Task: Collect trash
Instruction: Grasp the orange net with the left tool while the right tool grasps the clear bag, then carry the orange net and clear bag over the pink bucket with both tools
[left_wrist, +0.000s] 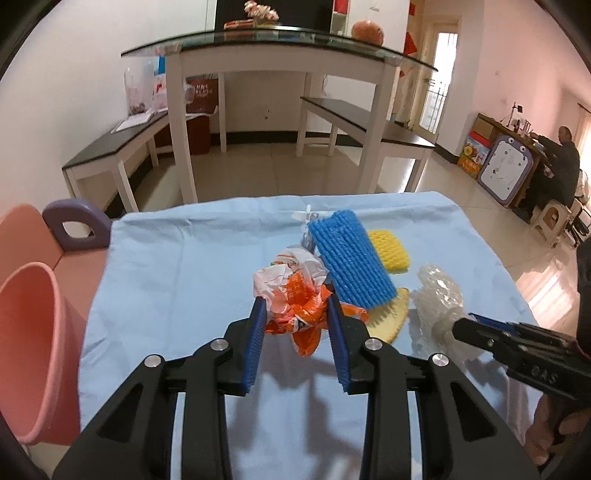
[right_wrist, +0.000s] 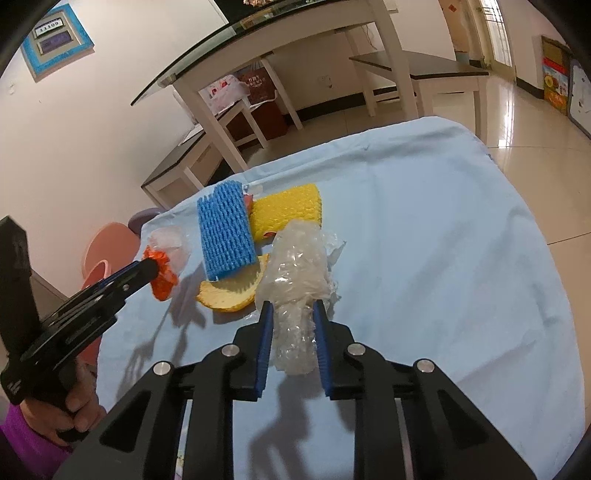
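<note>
My left gripper (left_wrist: 296, 304) is shut on a crumpled orange and white plastic bag (left_wrist: 291, 291) and holds it just above the blue cloth (left_wrist: 184, 266). My right gripper (right_wrist: 293, 310) is shut on a crumpled clear plastic wrap (right_wrist: 295, 273), which also shows in the left wrist view (left_wrist: 439, 295). A blue foam net (left_wrist: 349, 258) lies behind the bag, over a yellow foam net (left_wrist: 389, 251) and a yellow fruit peel (left_wrist: 388, 317). In the right wrist view I see the blue net (right_wrist: 227, 229), the yellow net (right_wrist: 288, 210), the peel (right_wrist: 231, 293) and the left gripper (right_wrist: 153, 271) with the orange bag (right_wrist: 162, 277).
A pink bucket (left_wrist: 33, 347) stands off the table's left edge, next to a pink and purple seat (left_wrist: 74, 221). A glass-topped white table (left_wrist: 273, 48) and dark benches (left_wrist: 110, 147) stand behind. A person sits at a desk (left_wrist: 565, 162) far right.
</note>
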